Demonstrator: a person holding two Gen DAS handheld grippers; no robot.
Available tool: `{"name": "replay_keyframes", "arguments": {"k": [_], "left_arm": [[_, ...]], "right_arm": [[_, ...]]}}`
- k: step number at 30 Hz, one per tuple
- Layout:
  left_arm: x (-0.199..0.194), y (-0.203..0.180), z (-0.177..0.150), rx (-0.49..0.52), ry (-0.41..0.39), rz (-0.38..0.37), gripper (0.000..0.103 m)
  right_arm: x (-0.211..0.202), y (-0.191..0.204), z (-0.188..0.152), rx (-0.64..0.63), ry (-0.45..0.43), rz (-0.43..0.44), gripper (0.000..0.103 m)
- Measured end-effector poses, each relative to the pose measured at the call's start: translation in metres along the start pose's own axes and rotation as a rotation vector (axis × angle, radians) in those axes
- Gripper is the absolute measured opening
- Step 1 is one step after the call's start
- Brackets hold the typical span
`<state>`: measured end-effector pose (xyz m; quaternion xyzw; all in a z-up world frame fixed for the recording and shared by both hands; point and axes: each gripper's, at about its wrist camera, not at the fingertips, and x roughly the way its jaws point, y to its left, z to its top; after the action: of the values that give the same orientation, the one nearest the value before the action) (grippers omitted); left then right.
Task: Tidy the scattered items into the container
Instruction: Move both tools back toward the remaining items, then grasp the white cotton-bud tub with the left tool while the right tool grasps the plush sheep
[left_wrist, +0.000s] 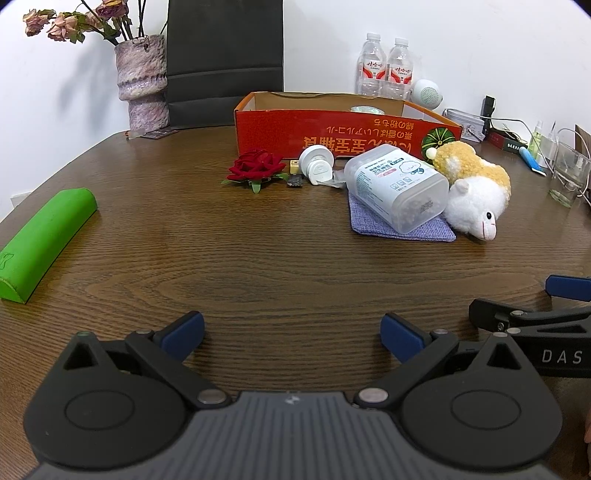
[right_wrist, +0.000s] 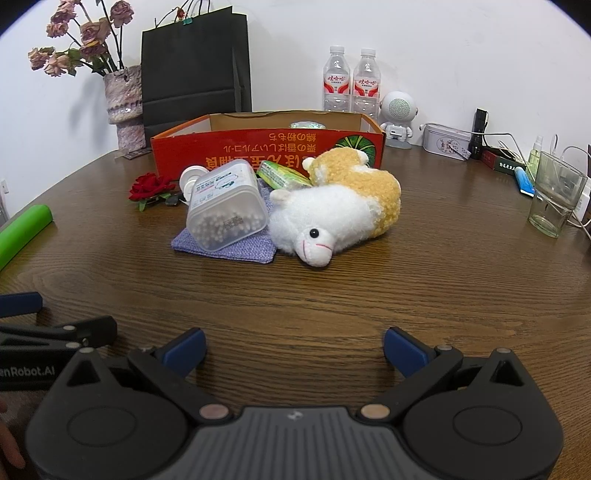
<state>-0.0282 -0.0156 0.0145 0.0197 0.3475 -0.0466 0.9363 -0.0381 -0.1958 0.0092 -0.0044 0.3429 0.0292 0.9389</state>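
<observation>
— Over the near edge of the wooden table (left_wrist: 258, 258), how are the tongs seen?

— Both are held spread wide. Nothing is gripped or touched by the left gripper (left_wrist: 291, 330), and nothing is pinched by the right gripper (right_wrist: 294, 347).

— Where are the scattered items found?

— Well ahead, just before the red cardboard box (right_wrist: 266, 147). A clear jar of cotton swabs (right_wrist: 227, 206) is laid on a purple cloth (right_wrist: 225, 249), with a plush sheep (right_wrist: 332, 214) pressed beside it. A red rose (right_wrist: 151, 186) and a white round gadget (right_wrist: 192, 177) are seen left of the jar.
</observation>
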Motion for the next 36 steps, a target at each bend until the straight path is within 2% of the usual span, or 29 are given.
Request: {"name": "replay_keyframes", "arguments": {"k": [17,18,19,23,25,27,29,30,32,33,36], "left_arm": [[0.000,0.000,0.001,-0.003,-0.001,0.005,0.103],[0.000,-0.001,0.002,-0.010,-0.004,0.014,0.103],[0.000,-0.001,0.003,-0.019,-0.012,0.014,0.103],[-0.001,-0.001,0.027,-0.052,-0.111,-0.152,0.103],[0.007,-0.007,0.047,-0.086,-0.136,-0.165,0.103],[0.021,-0.017,0.069,-0.103,-0.108,-0.176,0.103],[0.035,-0.028,0.087,-0.092,-0.089,-0.197,0.103],[0.043,-0.035,0.095,-0.080,-0.079,-0.200,0.103],[0.055,-0.046,0.109,-0.065,-0.060,-0.193,0.103],[0.060,-0.050,0.112,-0.074,-0.059,-0.187,0.103],[0.072,-0.057,0.113,-0.109,-0.069,-0.197,0.103]], "right_arm": [[0.000,0.000,0.000,0.001,0.002,-0.001,0.103],[-0.001,-0.001,0.001,0.008,0.001,0.000,0.102],[-0.003,-0.006,0.005,0.035,-0.006,0.002,0.097],[-0.015,-0.039,0.041,0.231,-0.126,0.066,0.099],[0.000,-0.046,0.066,0.263,-0.122,0.064,0.099],[0.024,-0.052,0.084,0.305,-0.102,0.075,0.099],[0.053,-0.056,0.092,0.338,-0.028,0.070,0.091],[0.067,-0.057,0.093,0.347,0.021,0.080,0.075],[0.076,-0.070,0.091,0.378,0.054,0.162,0.061],[0.072,-0.076,0.093,0.370,0.053,0.168,0.053],[0.059,-0.083,0.098,0.197,0.034,0.070,0.051]]}}
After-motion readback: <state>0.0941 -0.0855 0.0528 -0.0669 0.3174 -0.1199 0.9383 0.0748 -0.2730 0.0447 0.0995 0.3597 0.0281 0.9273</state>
